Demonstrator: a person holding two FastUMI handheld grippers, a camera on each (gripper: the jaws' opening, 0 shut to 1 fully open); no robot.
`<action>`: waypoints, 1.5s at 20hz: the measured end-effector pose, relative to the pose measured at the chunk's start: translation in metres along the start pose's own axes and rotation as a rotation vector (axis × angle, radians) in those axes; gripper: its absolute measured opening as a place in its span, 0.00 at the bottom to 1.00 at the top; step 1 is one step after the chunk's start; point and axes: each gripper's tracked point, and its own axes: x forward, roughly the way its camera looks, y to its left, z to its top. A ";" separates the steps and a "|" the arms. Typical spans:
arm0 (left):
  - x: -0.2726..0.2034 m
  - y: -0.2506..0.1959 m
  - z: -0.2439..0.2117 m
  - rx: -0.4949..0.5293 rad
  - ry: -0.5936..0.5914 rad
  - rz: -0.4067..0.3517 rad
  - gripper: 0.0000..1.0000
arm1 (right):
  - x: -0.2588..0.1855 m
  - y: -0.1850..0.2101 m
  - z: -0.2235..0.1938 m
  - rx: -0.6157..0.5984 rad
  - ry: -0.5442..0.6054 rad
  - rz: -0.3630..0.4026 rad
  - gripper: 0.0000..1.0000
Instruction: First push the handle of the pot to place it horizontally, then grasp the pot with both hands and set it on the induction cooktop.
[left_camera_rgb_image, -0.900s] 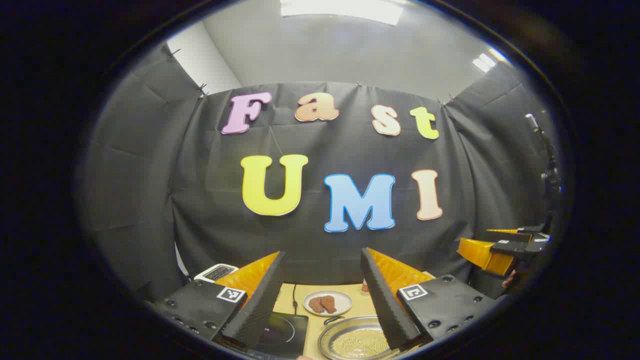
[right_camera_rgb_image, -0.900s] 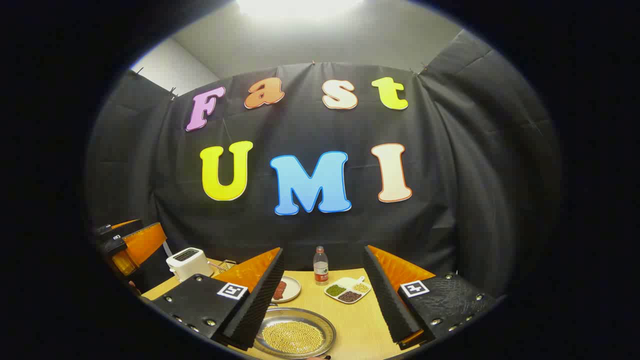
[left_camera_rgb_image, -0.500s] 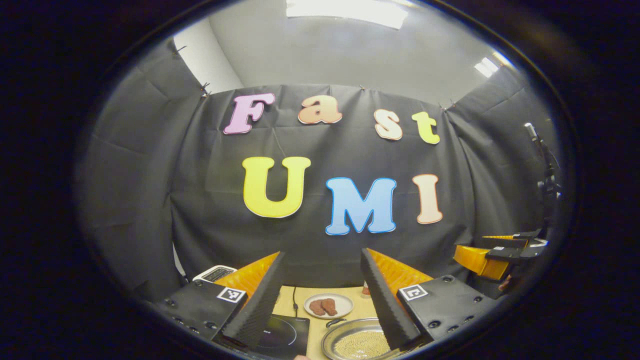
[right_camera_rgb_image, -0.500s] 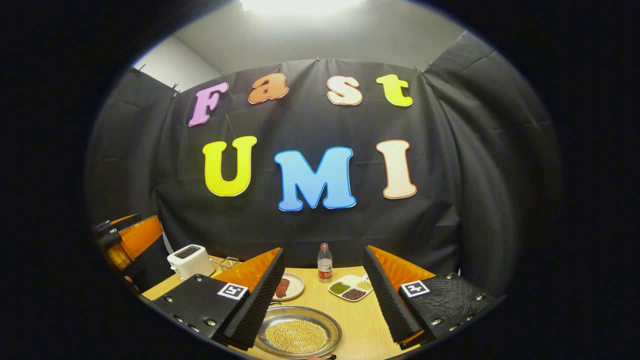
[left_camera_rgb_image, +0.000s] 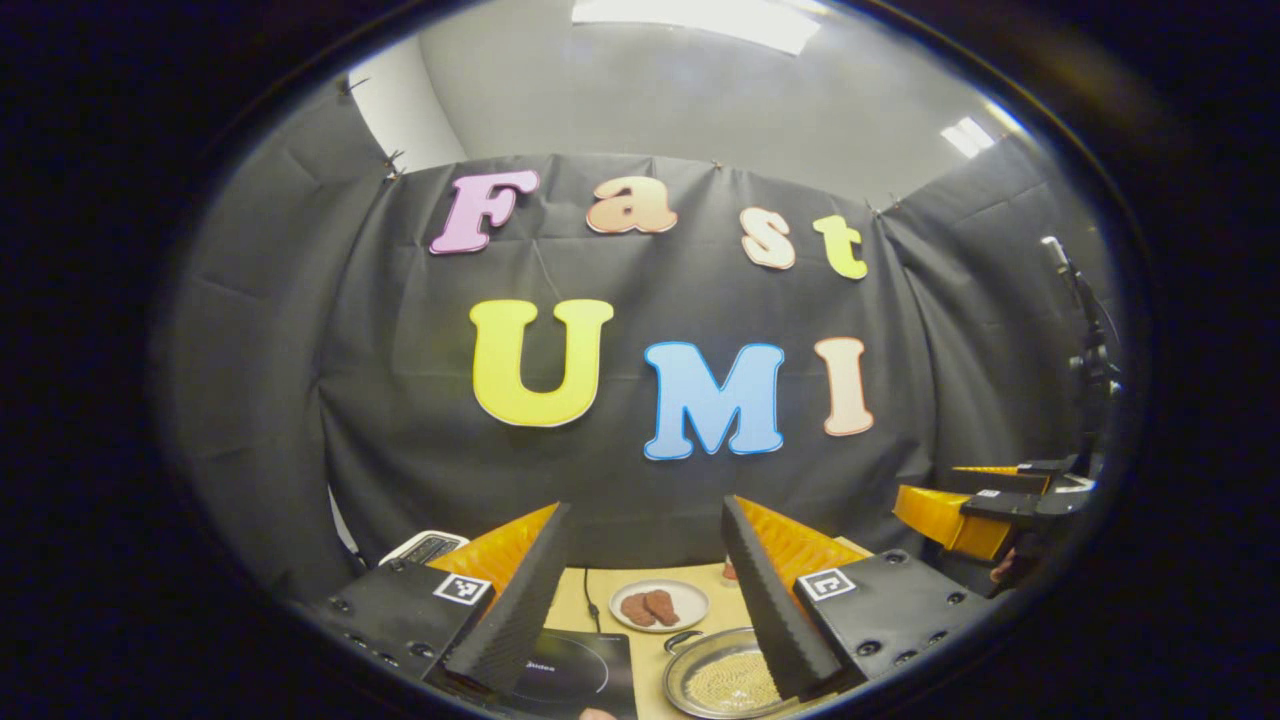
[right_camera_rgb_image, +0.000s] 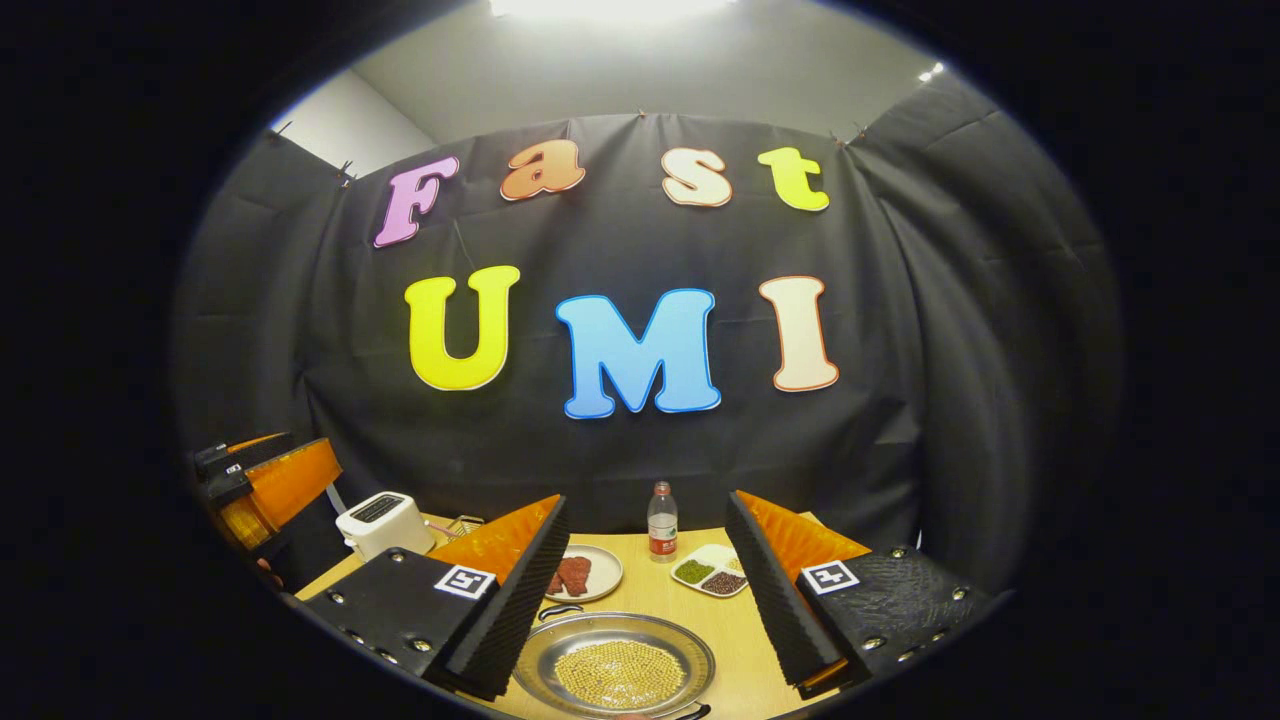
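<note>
change: both grippers have dipped a little since the earlier frames; more table shows, the pot sits higher and fuller in the right gripper view, and it has slid right in the left gripper view. Approach only, nothing touched yet.
left gripper (left_camera_rgb_image: 645, 590): fingers spread wide, holding nothing, held above the table, aimed between cooktop and pot.
right gripper (right_camera_rgb_image: 640, 590): fingers spread wide, empty, held above the table with the pot below and between its fingers.
pot (right_camera_rgb_image: 612, 665): shallow metal pan of yellow beads, on the table, right of the cooktop, not on it.
handle (right_camera_rgb_image: 560, 611): small loop at the far rim; a second dark handle at the near rim looks angled, hard to tell.
cooktop (left_camera_rgb_image: 570, 675): dark slab, bare, just left of the pot.
step: handle push not begun, my guess; lift comes after.
around: meat plate (right_camera_rgb_image: 585, 574) behind the pot, bottle (right_camera_rgb_image: 661, 522), bean dish (right_camera_rgb_image: 708, 577), toaster (right_camera_rgb_image: 377, 521) far left.
</note>
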 end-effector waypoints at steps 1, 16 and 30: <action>0.002 -0.003 -0.001 0.000 -0.001 -0.005 0.97 | 0.001 0.001 -0.002 -0.005 0.003 0.007 0.96; 0.009 -0.008 -0.036 -0.018 0.068 -0.014 0.93 | 0.000 0.006 -0.150 -0.057 0.334 0.181 0.80; -0.005 -0.005 -0.062 -0.012 0.129 0.014 0.93 | -0.066 -0.001 -0.315 -0.044 0.921 0.242 0.08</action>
